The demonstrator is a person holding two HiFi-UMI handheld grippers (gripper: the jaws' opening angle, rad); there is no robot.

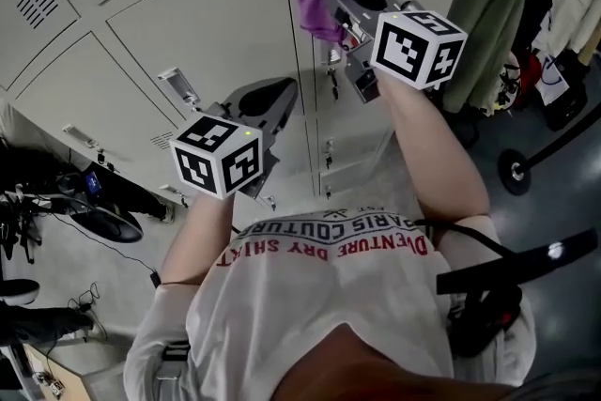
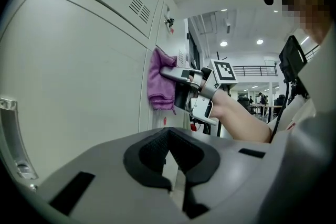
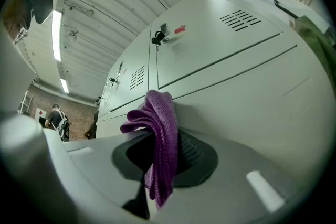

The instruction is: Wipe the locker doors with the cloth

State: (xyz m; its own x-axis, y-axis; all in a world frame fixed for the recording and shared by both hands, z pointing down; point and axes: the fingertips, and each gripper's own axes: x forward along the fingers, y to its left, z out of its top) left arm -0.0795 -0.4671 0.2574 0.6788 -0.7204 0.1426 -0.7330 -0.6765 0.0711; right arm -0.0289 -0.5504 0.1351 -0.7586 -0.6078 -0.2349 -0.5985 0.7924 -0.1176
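pinching the cloth by a thin fold in the right gripper, jaws pressed tight on it; pressing its bunched top against the locker door, close to the seam between two doors; holding the left gripper lower, jaws together on nothing; may lose the cloth if dragged hard with so small a grip; may also scrape bare jaw on the paint, or catch the lock just below.

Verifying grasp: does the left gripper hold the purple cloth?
No, the right gripper pinches the purple cloth; the left gripper holds nothing.
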